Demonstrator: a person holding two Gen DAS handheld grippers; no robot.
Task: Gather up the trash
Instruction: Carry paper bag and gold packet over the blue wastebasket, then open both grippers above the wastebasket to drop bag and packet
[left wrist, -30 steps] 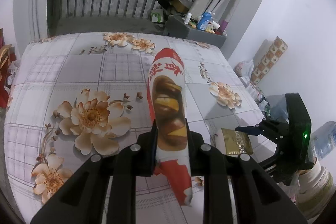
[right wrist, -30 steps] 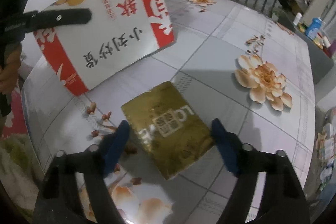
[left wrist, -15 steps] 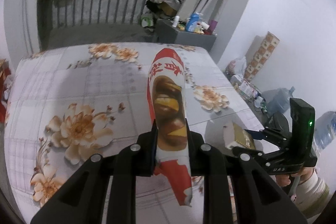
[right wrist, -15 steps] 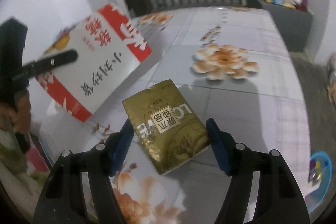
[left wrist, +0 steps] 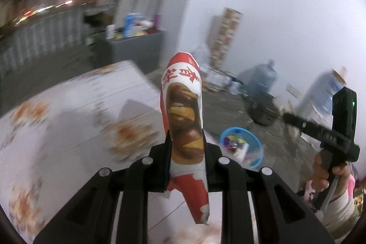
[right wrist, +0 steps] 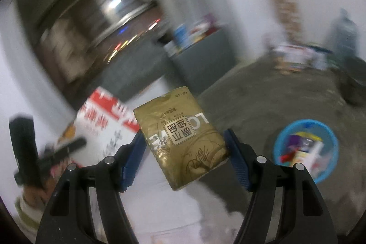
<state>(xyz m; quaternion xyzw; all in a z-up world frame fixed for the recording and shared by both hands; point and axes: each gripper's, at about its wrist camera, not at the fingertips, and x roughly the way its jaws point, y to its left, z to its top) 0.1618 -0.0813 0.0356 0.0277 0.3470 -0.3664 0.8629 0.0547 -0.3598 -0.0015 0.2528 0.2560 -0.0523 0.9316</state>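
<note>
My left gripper (left wrist: 186, 143) is shut on a red and white snack bag (left wrist: 183, 106) printed with chestnuts, which stands up between the fingers past the table corner. The right gripper (right wrist: 184, 141) is shut on a gold tissue pack (right wrist: 180, 129), held in the air with its blue pads pressing both sides. A blue basin (right wrist: 306, 121) holding several wrappers sits on the floor at the right; the left wrist view shows the blue basin (left wrist: 228, 129) just right of the bag. The same snack bag (right wrist: 103, 125) shows blurred at the left of the right wrist view.
The table with the floral cloth (left wrist: 68, 106) lies to the left, its corner behind the bag. On the grey floor stand a dark pot (left wrist: 263, 111), water jugs (left wrist: 263, 77) and a grey cabinet (left wrist: 135, 49) with bottles. A hand (left wrist: 324, 175) holds the right gripper.
Both grippers have swung right, off the table and toward the floor. The gold pack was lifted off the cloth and is now in the air. The blue basin came into view.
</note>
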